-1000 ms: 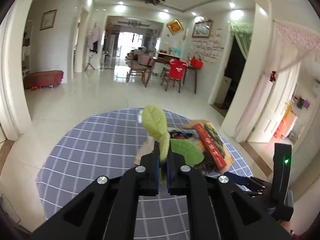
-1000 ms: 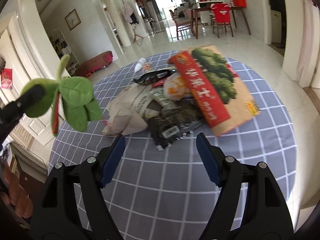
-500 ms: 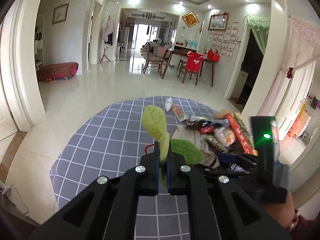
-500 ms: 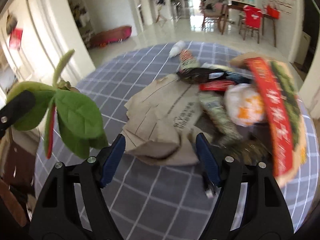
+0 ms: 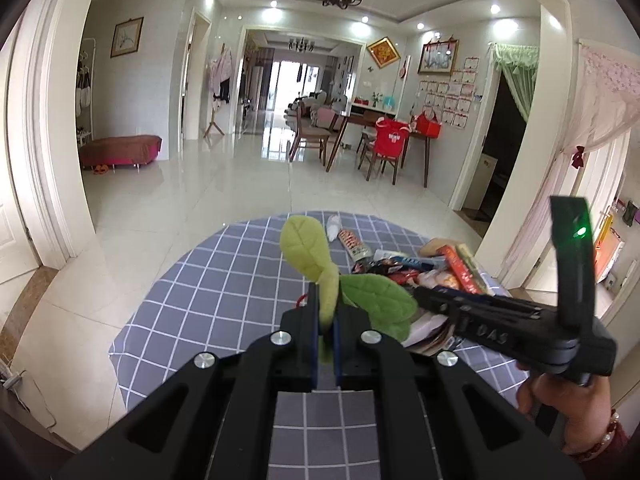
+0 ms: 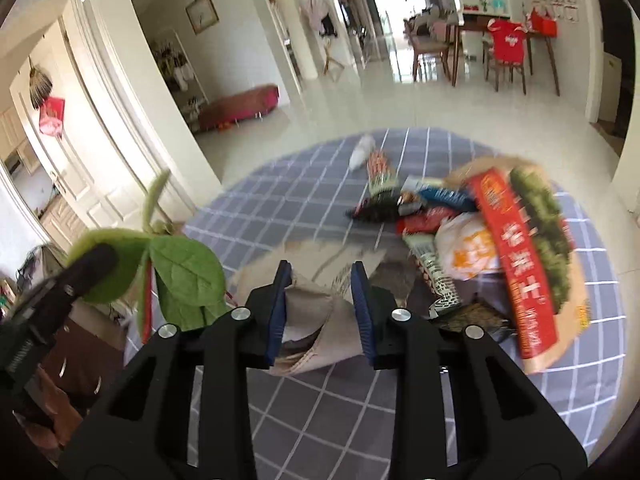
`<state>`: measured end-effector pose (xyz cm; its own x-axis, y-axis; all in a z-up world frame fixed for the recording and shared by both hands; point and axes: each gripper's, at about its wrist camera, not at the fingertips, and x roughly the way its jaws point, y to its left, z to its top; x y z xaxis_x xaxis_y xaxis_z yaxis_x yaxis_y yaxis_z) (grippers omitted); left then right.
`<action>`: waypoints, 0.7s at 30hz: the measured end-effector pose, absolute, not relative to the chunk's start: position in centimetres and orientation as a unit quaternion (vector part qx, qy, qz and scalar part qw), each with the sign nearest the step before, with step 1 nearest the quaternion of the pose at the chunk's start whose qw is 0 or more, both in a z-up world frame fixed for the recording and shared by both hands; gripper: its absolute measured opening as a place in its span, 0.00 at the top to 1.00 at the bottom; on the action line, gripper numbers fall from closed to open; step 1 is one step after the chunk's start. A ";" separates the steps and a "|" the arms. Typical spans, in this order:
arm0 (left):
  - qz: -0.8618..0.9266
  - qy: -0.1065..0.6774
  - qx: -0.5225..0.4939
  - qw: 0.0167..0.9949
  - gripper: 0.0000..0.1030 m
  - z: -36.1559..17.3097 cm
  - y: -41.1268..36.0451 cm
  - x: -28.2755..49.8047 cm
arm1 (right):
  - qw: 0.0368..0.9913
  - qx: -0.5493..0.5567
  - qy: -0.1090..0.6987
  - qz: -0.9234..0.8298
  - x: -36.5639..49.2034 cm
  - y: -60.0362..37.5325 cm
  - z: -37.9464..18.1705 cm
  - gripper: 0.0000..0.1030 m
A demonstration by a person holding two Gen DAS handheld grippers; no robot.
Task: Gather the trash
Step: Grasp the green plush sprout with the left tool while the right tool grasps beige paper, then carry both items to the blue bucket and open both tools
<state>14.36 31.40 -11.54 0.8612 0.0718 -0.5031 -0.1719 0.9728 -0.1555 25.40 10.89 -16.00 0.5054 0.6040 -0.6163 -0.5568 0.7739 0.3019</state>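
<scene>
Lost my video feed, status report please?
Left gripper shut on green leaf sprig. Right gripper closing on crumpled brown paper. Wrapper pile alongside, nothing blocking.

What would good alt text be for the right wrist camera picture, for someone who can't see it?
The right claw is closing on crumpled brown paper at the near edge of a trash pile on a round table with a grey checked cloth. A large red and green packet lies to the right, and at left the left claw grips a green plush sprout.
</scene>
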 end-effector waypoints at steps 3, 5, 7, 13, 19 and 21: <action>0.060 0.246 -0.095 0.963 0.95 -10.6 30.7 13.8 | 0.871 0.041 0.359 0.334 25.1 9.5 -14.3 0.90; 0.058 0.241 -0.091 0.965 0.95 -10.0 30.0 13.3 | 0.873 0.045 0.354 0.333 24.8 8.6 -13.6 0.91; 0.057 0.235 -0.087 0.966 0.95 -9.4 29.3 12.8 | 0.874 0.055 0.348 0.334 24.2 7.3 -13.0 0.92; 0.046 0.223 -0.075 0.971 0.95 -7.6 26.8 11.7 | 0.887 0.068 0.317 0.329 22.3 4.1 -10.7 0.92; 0.012 0.208 -0.062 0.976 0.95 -5.8 22.7 11.5 | 0.904 0.082 0.287 0.307 20.9 -0.9 -8.3 0.92; -0.005 0.208 -0.057 0.977 0.95 -5.5 20.8 11.8 | 0.910 0.089 0.279 0.293 20.3 -3.6 -7.9 0.92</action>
<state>11.82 20.83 -5.49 0.9138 -0.0332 -0.4048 -0.0137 0.9936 -0.1124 20.28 -3.58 -7.87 0.6736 0.5822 -0.4553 -0.4830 0.8130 0.3251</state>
